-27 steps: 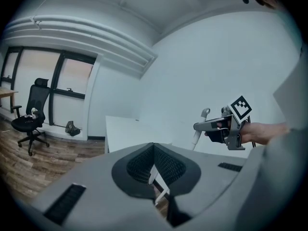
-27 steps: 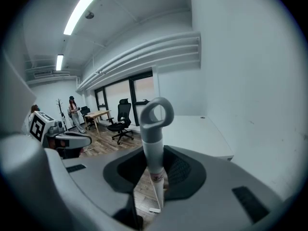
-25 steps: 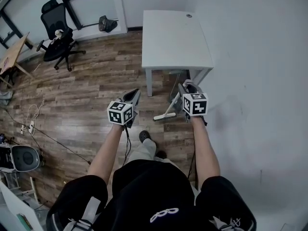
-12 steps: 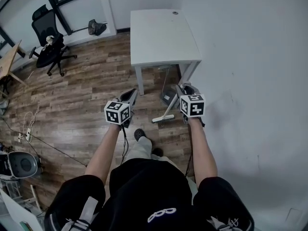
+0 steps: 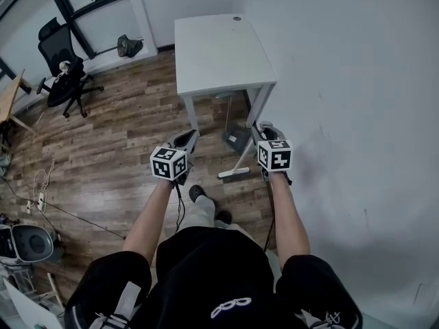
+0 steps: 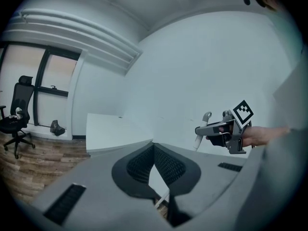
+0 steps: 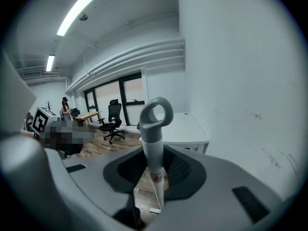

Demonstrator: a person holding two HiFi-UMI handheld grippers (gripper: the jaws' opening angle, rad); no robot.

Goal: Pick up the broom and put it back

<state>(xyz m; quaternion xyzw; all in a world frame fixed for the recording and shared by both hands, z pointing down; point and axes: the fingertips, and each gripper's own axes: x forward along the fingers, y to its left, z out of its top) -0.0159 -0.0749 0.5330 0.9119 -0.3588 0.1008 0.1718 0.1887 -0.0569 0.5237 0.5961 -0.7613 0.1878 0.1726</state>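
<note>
Pickup looks done to me: my right gripper [image 5: 263, 127] is clamped at a middling width on the broom [image 5: 241, 160], just below the looped top of its handle. The shaft slants down and to the left from there. The head hangs low over the wood floor [image 5: 123, 142], in front of the table [image 5: 212, 46]; I can't tell whether it touches the boards. What's left is the putting back. I judge its place to be by the dustpan [image 5: 236, 140], which sits under the table next to the right-hand wall [image 5: 357, 101]. The broom is near that spot but not yet set down or released.

My left gripper [image 5: 188, 138] has its pads together with nothing between them. It hangs level with the right one, just left of the broom head.

The table's front legs frame the gap I'd have to slide the broom through, and the tabletop edge sits above the handle's path. My own shoe [image 5: 197, 193] is close behind the broom head. An office chair [image 5: 65, 81] and a loose cable [image 5: 41, 177] lie well off to the left, out of the way.
</note>
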